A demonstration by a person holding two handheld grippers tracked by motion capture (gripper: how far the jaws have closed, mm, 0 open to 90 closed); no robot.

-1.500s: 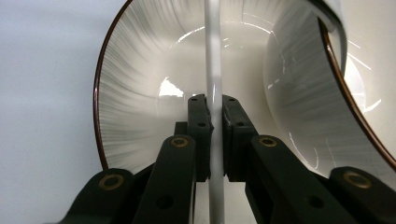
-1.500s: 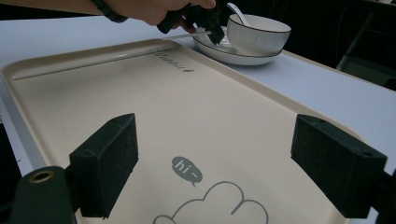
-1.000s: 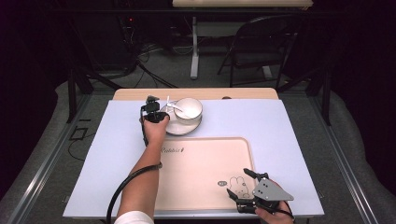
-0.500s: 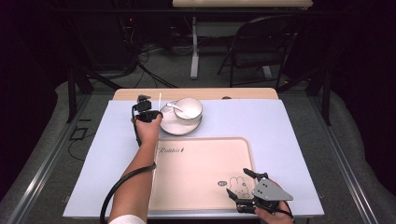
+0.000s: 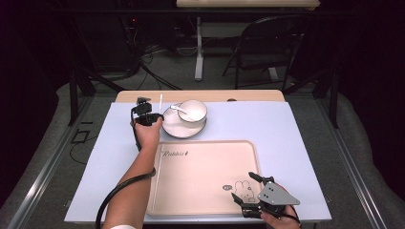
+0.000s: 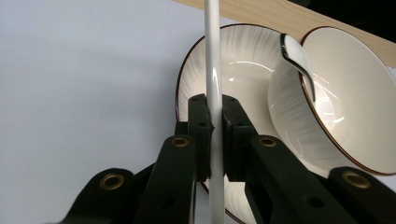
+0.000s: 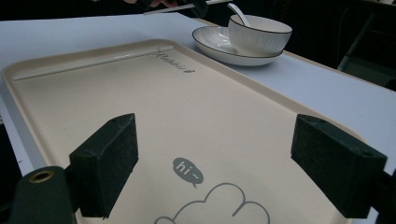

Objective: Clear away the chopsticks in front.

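A pale lilac table cover [image 5: 296, 143] is seen spread across the middle of the high view, with a strip of wooden tabletop [image 5: 200, 96] showing at its far edge; grey floor runs down both sides, and dark room lies across the top, where cables [image 5: 157, 71] are tangled at upper left of centre and a folding chair [image 5: 260, 57] is parked at upper right. Left of centre, the left gripper [image 5: 145, 113] is held above the cover, its jaws clamped tight on a thin white stick [image 6: 214, 70] that is gripped partway along and points up and away; in the left gripper view it crosses in front of the plate's rim. Just right of it, a white saucer plate [image 5: 172, 129] is set on the cover, a white ribbed bowl [image 5: 193, 112] is stood on it toward its right side, and a white spoon [image 5: 180, 110] is leaned inside the bowl. Below, a beige tray [image 5: 200, 162] printed with a rabbit is laid flat at lower centre, its bed bare. At lower right, the right gripper [image 5: 248, 193] is held over the tray's near right corner, jaws spread wide with nothing between the pads [image 7: 109, 163]. Between the plate and the tray a narrow band of cover is left showing.
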